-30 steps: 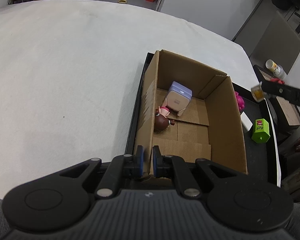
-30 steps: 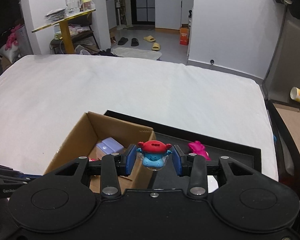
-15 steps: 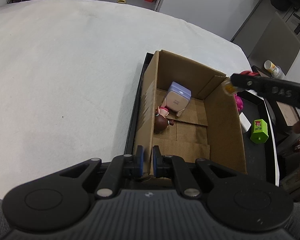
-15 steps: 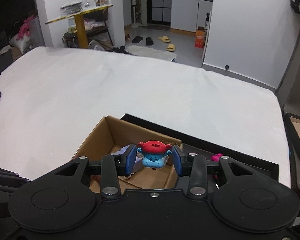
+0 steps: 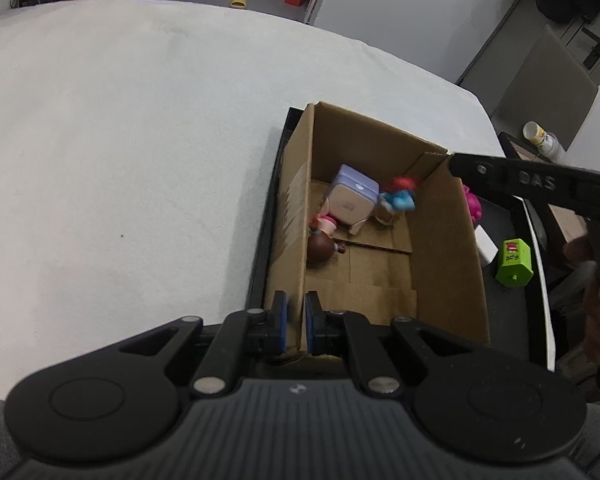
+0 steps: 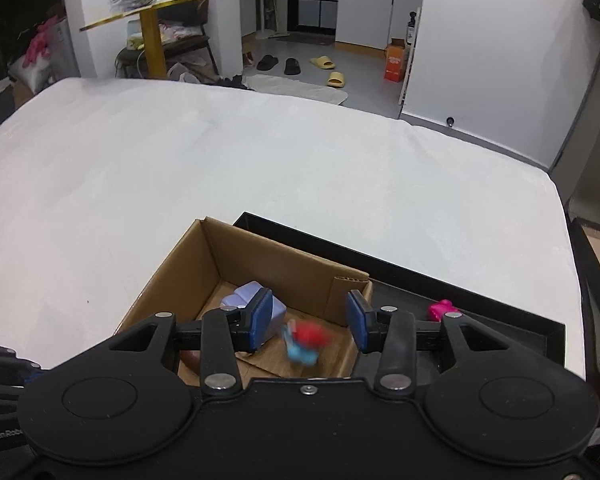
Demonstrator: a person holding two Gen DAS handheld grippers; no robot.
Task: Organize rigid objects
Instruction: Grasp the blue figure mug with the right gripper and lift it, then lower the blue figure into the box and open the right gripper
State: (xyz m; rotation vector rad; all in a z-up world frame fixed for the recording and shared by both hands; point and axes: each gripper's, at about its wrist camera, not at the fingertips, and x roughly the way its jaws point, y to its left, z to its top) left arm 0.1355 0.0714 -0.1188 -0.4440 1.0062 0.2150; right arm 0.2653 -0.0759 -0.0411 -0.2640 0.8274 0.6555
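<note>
The right gripper [image 6: 307,322] is opening over the cardboard box [image 6: 296,264], the red and blue toy [image 6: 305,342] is dropping free inside, probably light, hard and slippery, best pinched at its sides, while the left gripper [image 5: 295,322] is clamping the box wall.

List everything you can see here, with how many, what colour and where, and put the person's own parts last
cardboard box: 1, brown, in black tray
black tray: 1, on white table
white table: 1
red-and-blue figure: 1, blurred, in box
lavender cube: 1, in box
brown-headed figure: 1, in box
pink toy: 1, tray, right of box
green toy: 1, tray
white block: 1, tray
left gripper: shut on box wall
right gripper: opening, empty
</note>
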